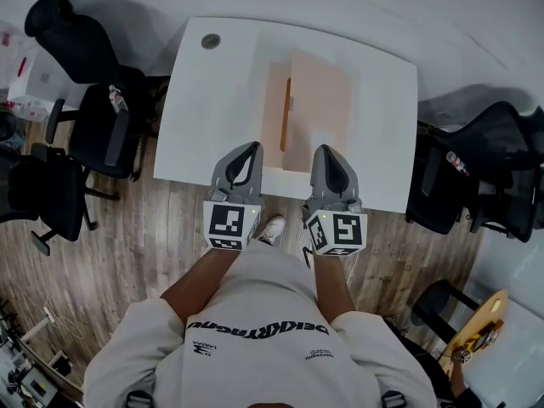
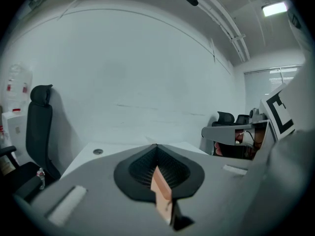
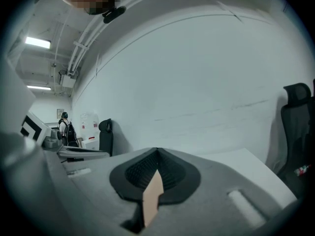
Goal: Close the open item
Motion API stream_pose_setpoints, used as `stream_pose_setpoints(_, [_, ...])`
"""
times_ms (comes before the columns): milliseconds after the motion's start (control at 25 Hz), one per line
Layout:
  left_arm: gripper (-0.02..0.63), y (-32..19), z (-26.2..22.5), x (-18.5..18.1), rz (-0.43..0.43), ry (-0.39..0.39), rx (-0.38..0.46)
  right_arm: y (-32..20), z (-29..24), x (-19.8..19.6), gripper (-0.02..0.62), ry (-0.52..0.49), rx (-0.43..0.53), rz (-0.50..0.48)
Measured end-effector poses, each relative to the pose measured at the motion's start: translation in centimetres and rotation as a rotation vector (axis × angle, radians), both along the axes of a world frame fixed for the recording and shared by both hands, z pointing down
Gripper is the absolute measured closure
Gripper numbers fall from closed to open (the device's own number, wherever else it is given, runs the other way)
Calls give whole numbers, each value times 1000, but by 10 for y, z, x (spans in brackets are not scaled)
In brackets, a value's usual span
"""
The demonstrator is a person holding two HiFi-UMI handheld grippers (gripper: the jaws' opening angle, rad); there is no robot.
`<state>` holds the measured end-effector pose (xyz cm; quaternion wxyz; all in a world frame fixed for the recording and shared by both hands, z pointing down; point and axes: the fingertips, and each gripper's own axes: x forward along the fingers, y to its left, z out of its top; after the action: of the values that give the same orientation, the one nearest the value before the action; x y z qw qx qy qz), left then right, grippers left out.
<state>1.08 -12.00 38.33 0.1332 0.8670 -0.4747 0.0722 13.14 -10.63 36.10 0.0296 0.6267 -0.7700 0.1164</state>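
The left gripper [image 1: 249,150] [image 2: 156,149] has its jaws pressed together with nothing between them. The right gripper [image 1: 328,151] [image 3: 157,152] is the same, jaws together and empty. Both hang side by side over the near edge of the white table [image 1: 212,117], pointing toward its far side.

A round grommet [image 1: 211,41] sits in the table's far left corner. Black chairs [image 1: 102,126] stand off the table's left side and more chairs [image 1: 501,168] off its right. Wood floor [image 1: 110,245] runs under the near edge, where a shoe [image 1: 272,228] shows between the grippers. A plain wall [image 2: 147,73] rises behind the far edge. Nothing stands between the grippers and the table's middle.

The box [image 1: 319,100], flat and peach, lies open at the table's middle and reaches almost to the near edge, with an orange strip running along its left part. The left gripper's tip is just beside its near left corner; the right gripper's tip is over its near right part. Whether either touches it cannot be told. In each gripper view a peach sliver of the box [image 2: 160,191] [image 3: 152,200] shows in the slit below the shut jaws.
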Motion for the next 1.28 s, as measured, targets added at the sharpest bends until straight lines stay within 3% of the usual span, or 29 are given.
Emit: stream_pose_setpoints(1280, [604,-53,104,-6,42,-51,-214,-51,101,18,597,14,-318,21])
